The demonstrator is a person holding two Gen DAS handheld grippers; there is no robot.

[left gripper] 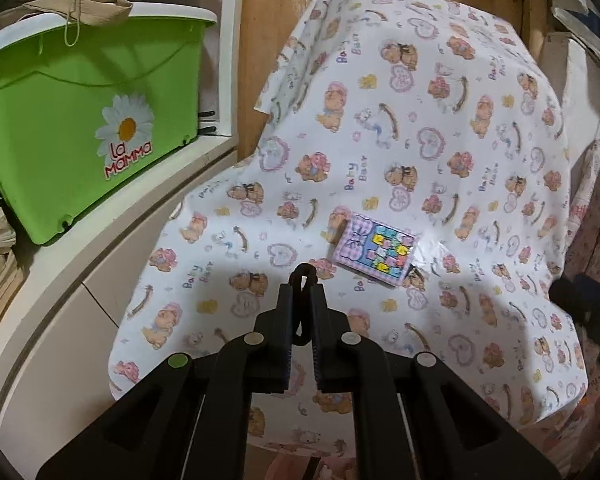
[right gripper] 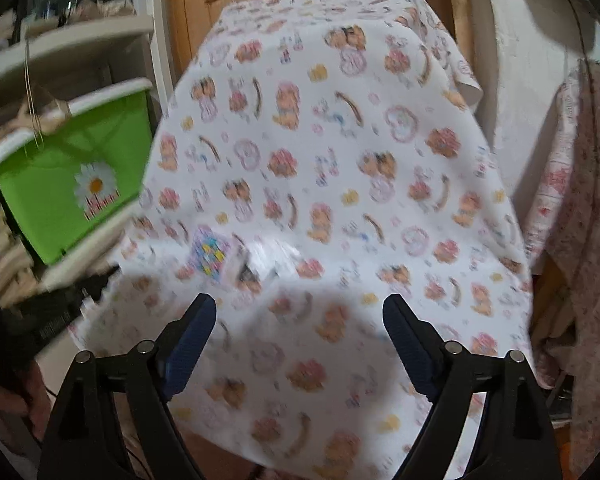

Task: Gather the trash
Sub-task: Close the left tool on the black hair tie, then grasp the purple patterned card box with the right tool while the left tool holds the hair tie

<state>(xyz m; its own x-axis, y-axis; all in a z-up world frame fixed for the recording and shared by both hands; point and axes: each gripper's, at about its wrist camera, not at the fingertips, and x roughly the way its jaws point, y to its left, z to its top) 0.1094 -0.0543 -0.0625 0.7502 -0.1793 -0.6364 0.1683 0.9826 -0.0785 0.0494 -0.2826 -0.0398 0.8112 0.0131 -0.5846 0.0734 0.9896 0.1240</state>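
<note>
A small pink checked box with coloured squares lies on the bear-print cloth, with a crumpled clear wrapper beside its right edge. My left gripper is shut on a thin black loop that sticks out past the fingertips, just left of and nearer than the box. In the blurred right wrist view the box and the wrapper lie ahead and left of my right gripper, which is open and empty above the cloth.
A green tub with a daisy label stands on a white shelf to the left; it also shows in the right wrist view. Wooden doors rise behind the covered table. Flowered fabric hangs on the right.
</note>
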